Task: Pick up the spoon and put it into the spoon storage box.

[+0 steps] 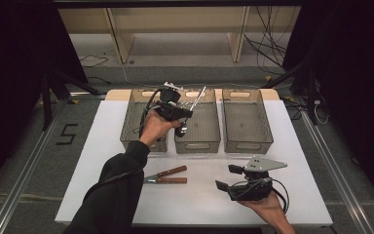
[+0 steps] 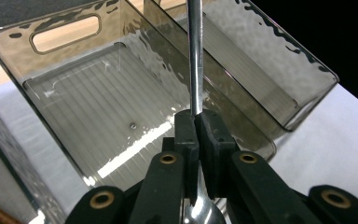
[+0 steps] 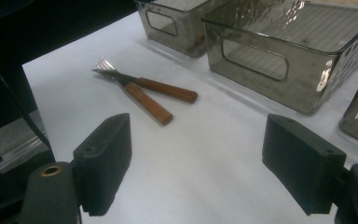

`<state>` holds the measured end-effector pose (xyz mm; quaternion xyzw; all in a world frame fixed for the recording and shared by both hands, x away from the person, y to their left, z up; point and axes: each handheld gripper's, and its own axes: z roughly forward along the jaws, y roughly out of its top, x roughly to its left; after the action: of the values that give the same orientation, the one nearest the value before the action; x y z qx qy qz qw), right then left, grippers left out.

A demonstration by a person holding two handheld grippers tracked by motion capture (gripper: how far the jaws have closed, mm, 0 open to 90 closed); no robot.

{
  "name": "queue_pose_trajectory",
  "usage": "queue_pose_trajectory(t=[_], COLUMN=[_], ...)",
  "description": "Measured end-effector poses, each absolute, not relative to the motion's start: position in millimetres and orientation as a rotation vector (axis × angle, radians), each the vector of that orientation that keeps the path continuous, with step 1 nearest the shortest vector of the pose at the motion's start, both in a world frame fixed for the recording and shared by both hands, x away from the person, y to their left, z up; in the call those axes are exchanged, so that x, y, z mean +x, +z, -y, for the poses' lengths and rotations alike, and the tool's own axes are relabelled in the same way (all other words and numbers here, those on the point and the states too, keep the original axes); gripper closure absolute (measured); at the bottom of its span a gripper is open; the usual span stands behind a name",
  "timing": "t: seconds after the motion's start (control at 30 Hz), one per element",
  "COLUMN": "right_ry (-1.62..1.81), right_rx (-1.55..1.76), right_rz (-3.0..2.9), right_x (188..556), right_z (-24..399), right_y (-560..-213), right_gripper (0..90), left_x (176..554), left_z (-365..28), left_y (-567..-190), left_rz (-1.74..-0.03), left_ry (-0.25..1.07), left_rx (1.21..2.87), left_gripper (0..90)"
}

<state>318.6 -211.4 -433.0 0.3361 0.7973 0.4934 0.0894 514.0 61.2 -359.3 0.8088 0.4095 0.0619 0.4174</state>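
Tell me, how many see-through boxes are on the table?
3. They sit side by side along the far edge of the table: the left box, the middle box, where the left gripper holds a spoon, and the right box.

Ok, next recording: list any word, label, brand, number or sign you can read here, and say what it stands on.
"5": a dark numeral marked on the grey floor left of the white table, seen in the high view.
No other text: the three smoky plastic bins, the spoon and the wooden-handled utensils carry no readable lettering or brand.
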Motion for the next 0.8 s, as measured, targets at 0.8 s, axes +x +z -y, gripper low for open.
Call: queue_pose_trajectory(t=[0.8], right_ry=[1.474], right_rx=[0.999], right_rz=[-2.374], right_x=[317.9], right_z=[211.5], right_y=[-433.2], right_gripper=[24.7], left_x=[524.9], left_z=[-50.4], left_y=[-383.4], left_rz=[-1.092], left_ry=[0.202], left_rx=[1.996], left_gripper=[85.1])
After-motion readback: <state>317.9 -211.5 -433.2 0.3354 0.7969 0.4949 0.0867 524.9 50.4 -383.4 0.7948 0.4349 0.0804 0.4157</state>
